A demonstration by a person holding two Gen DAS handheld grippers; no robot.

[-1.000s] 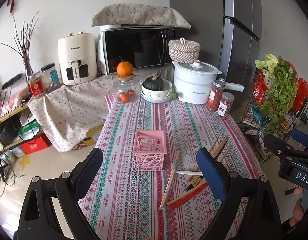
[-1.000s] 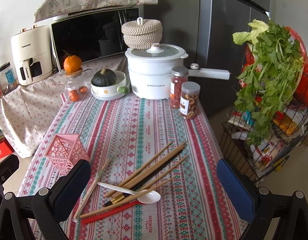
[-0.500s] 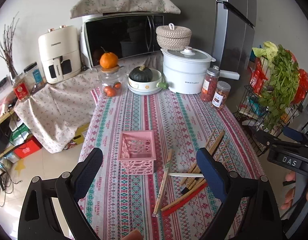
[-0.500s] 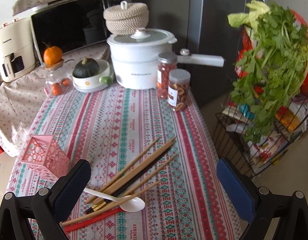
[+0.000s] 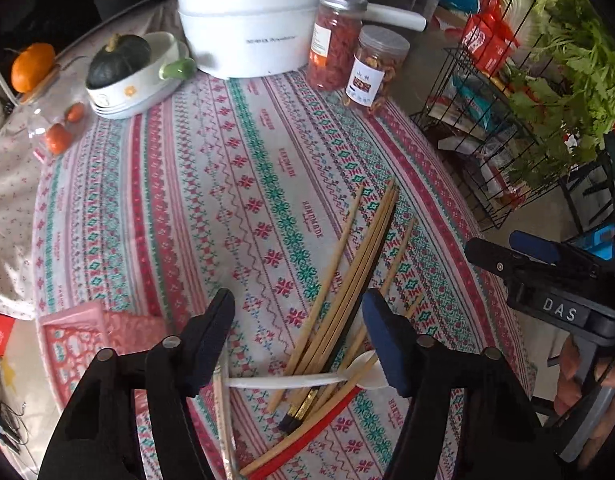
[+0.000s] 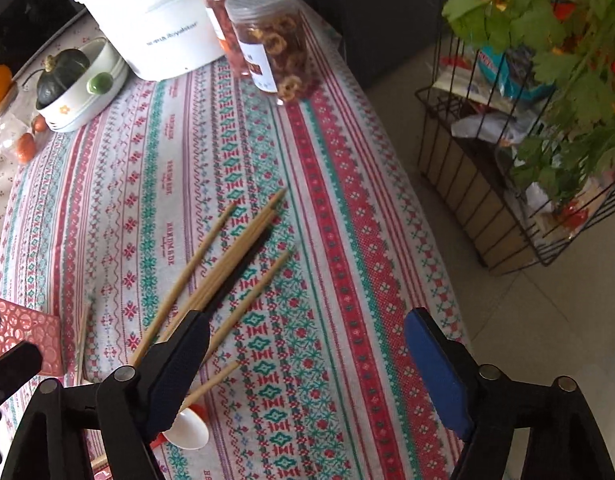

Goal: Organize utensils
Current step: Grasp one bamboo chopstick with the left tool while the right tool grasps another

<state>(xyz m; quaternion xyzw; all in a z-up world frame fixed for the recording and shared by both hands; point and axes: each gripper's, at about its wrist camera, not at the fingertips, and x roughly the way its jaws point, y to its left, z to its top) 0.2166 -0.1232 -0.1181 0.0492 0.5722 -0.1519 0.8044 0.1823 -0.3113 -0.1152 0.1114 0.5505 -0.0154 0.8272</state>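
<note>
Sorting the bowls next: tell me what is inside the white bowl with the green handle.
The white bowl holds a dark green squash, stem up. It fills most of the bowl, so anything beneath it is hidden.

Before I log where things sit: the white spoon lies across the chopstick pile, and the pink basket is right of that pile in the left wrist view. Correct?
Not quite. The white spoon does lie across the chopstick pile, but the pink basket is left of that pile, not right, as the left wrist view shows.

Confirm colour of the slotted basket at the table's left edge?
Pink. The basket shows best in the left wrist view, at lower left beside the left tongs.
</note>
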